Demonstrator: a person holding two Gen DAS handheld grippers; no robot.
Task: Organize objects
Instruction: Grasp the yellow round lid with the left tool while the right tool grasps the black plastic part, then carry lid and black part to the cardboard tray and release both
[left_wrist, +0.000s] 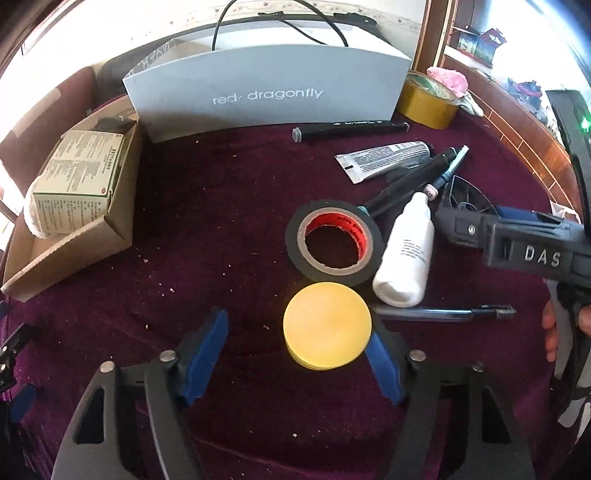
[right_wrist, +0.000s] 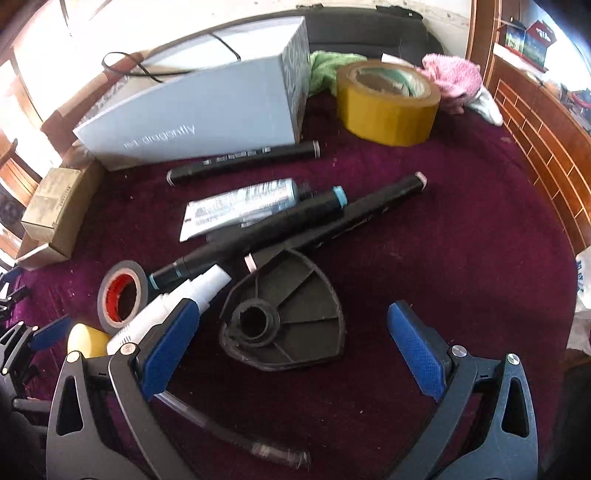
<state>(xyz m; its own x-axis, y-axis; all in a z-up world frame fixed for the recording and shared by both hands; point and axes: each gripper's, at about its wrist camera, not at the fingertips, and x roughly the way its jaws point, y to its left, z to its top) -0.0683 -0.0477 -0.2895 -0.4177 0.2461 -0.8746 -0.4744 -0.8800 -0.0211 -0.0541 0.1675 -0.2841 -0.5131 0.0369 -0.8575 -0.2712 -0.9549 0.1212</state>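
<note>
Black tape (left_wrist: 334, 246) and bottle (left_wrist: 404, 254) crowded the yellow disc (left_wrist: 327, 325); carton (left_wrist: 70, 229) held a box (left_wrist: 79, 181). Left gripper (left_wrist: 299, 354) and right gripper (right_wrist: 295, 354) stood spread.

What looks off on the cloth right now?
Pale crumbs dot the purple cloth. The markers, tube and white bottle lie crisscrossed in a heap rather than sorted. A clear pen lies half under the bottle. Nothing looks spilled or broken.
</note>
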